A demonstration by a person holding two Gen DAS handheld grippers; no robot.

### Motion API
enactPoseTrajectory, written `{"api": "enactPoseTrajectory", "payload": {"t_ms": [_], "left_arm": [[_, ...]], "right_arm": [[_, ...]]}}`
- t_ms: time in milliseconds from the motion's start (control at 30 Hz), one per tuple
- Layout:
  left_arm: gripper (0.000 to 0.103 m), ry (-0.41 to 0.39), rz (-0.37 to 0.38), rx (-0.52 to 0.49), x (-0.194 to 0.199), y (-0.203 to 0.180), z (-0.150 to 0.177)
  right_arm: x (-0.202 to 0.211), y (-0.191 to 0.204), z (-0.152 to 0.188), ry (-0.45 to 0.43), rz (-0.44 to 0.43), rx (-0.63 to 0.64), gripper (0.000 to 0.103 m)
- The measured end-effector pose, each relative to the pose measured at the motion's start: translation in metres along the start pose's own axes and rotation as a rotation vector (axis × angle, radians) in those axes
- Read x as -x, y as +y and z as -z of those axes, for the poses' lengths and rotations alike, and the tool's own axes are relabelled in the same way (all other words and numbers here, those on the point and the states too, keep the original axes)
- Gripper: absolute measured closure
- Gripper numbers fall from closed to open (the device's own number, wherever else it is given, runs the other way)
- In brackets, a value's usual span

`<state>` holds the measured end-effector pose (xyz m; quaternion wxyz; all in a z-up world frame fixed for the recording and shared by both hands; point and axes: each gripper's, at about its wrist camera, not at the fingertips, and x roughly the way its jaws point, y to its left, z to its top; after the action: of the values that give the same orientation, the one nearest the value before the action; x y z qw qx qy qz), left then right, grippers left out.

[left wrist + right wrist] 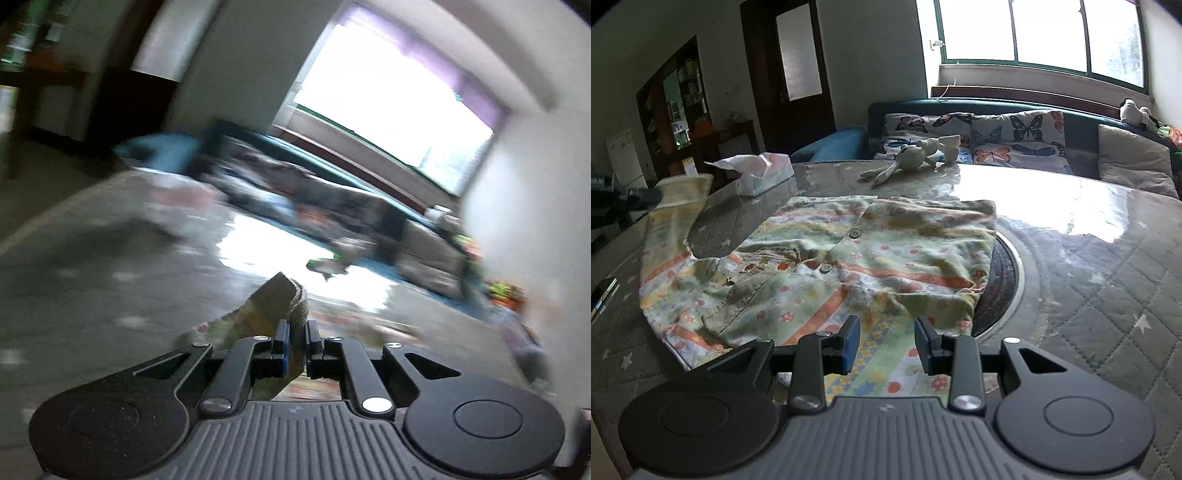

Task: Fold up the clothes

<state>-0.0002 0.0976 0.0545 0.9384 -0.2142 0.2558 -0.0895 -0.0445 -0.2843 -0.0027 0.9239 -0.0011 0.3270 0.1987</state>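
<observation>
A small patterned cardigan [827, 258] in pale green with orange stripes and buttons lies spread on the quilted table [1108, 266]. Its left sleeve is lifted toward the far left, where the ribbed cuff [689, 188] is held up by my left gripper [646, 197]. In the blurred left wrist view my left gripper [295, 334] is shut on that ribbed cuff [286, 295]. My right gripper [886, 338] hovers open just over the cardigan's near hem, with nothing between its fingers.
A tissue box [762, 173] and a pale plush toy [916, 155] sit at the table's far side. A round metal-rimmed inset [1008, 273] lies partly under the cardigan's right edge. A sofa with butterfly cushions [1015, 140] stands behind. A dark flat object [602, 295] lies at the left edge.
</observation>
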Motion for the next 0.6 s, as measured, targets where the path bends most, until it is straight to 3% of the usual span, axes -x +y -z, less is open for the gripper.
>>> {"api": "enactPoseTrajectory", "payload": {"t_ms": [233, 433, 600], "left_arm": [[0.095, 0.088, 0.181, -0.093, -0.038, -0.072, 0.015], [0.095, 0.162, 0.263, -0.150, -0.060, -0.111, 0.039], [0.089, 0.245, 0.282, -0.203, -0.073, -0.126, 0.065]], "right_arm": [[0.006, -0.013, 0.002, -0.019, 0.017, -0.040, 0.071], [0.007, -0.024, 0.005, -0.023, 0.036, -0.076, 0.071], [0.007, -0.030, 0.007, -0.021, 0.050, -0.095, 0.071]]}}
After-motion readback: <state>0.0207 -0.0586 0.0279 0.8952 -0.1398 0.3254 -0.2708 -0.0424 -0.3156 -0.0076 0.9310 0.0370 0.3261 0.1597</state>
